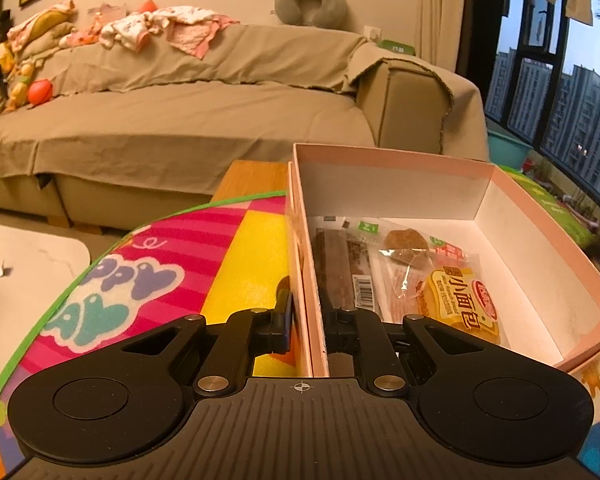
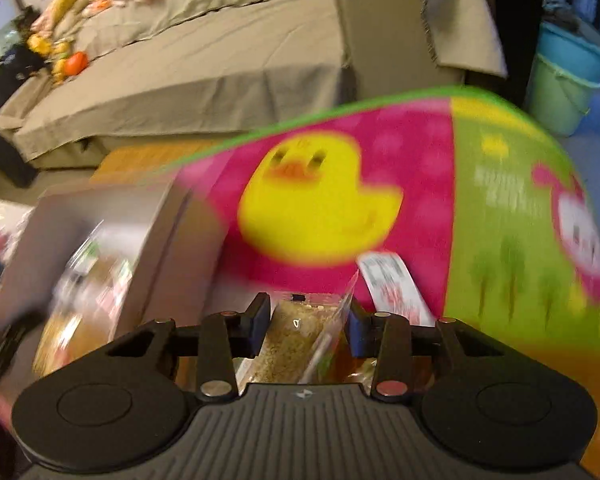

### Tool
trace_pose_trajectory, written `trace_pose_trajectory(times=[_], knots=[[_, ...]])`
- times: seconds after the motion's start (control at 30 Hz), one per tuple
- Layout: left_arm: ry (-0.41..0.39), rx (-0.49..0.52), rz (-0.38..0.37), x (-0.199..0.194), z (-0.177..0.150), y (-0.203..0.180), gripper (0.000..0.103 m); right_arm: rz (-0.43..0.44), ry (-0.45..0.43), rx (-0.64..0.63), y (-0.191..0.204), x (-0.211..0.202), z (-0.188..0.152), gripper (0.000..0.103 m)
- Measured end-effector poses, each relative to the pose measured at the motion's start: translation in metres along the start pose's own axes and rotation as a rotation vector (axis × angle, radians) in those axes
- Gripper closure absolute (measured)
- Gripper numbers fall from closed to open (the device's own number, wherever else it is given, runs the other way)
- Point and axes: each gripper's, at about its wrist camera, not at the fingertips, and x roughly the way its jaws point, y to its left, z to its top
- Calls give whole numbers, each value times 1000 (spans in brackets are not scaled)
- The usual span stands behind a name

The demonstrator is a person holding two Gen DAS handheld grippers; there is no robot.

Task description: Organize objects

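- My left gripper (image 1: 306,320) is clamped on the pink box's (image 1: 532,216) near-left wall, steadying it on the play mat (image 1: 236,240).
- My right gripper (image 2: 304,320) holds a crumbly snack packet (image 2: 300,332) just beside the box's right wall.
- Risk, I think: the slick wrapper could slip out, or the packet could catch the rim.

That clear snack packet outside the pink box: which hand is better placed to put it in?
Right. Its jaws flank the snack packet, while the left gripper is clamped on the pink box's wall.
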Motion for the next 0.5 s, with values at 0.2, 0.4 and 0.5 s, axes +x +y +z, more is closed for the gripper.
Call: trace_pose_trajectory(times=[0.2,0.4,0.5], knots=[[5,-1,11,-2,-1,-2,89,149,14,-66,31,-59,-87,60],[2,-7,20,-4,-2,-4,89,-56,-311,-204,36,-138,-135,10],[-4,-13,29,-6,-4,-5,89,-140,-335,-165,18,-141,-146,9]])
